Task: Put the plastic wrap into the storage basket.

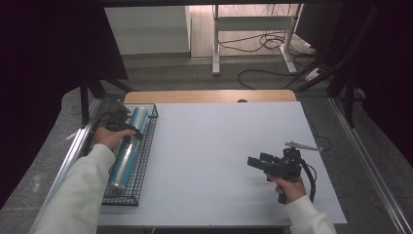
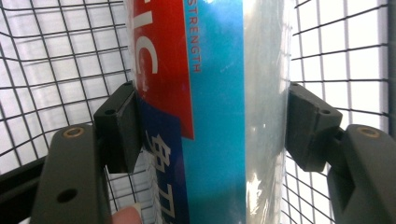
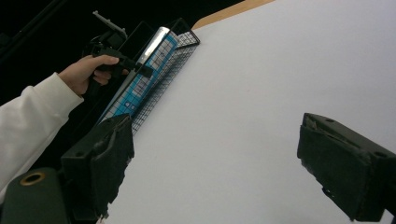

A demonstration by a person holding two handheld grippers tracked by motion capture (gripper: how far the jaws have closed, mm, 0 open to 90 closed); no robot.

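The left hand-held gripper [image 2: 212, 126] is pinching a long blue roll [image 2: 215, 93] wrapped in shiny film, one pad pressing each side; its label is cropped by the frame, leaving only partial red and blue lettering readable. The roll is lying lengthwise in a black wire basket [image 1: 146, 146] at the left edge of the white tabletop [image 1: 219, 146], with the left hand [image 1: 111, 137] covering part of it. The right hand-held gripper [image 1: 254, 162] is hovering well apart over the bare tabletop, jaws spread wide with nothing between them.
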